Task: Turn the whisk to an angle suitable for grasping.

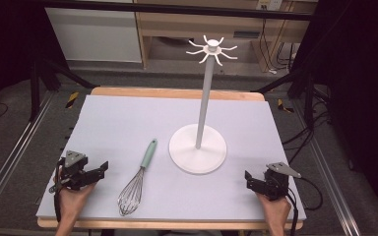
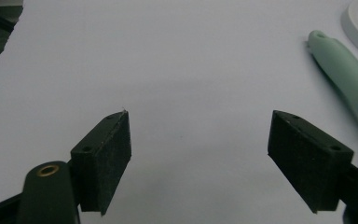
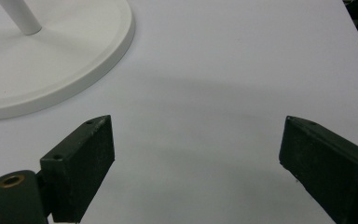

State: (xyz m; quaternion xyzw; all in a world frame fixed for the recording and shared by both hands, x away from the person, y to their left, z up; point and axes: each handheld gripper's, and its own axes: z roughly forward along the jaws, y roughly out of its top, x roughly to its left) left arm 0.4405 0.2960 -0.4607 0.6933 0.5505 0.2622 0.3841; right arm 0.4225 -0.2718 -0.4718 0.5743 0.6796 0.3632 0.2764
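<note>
A wire whisk [image 1: 137, 181] with a mint-green handle [image 2: 349, 77] lies on the pale mat, its wire head toward the front edge. Right of it stands a white hook stand [image 1: 198, 147] with a round base [image 3: 51, 60], a tall pole and several curved hooks at the top. My left gripper [image 1: 102, 169] rests low at the front left of the mat, left of the whisk, its jaws wide apart [image 2: 198, 154] with nothing between them. At the front right sits my right gripper [image 1: 248, 178], also open [image 3: 196, 163] over bare mat, just right of the stand's base.
The pale grey mat [image 1: 128, 123] covers a wooden table [image 1: 177, 92]. Metal rails run along the floor on both sides. Black frame legs and cables stand beyond the table's left and right edges. A wooden cabinet is at the back.
</note>
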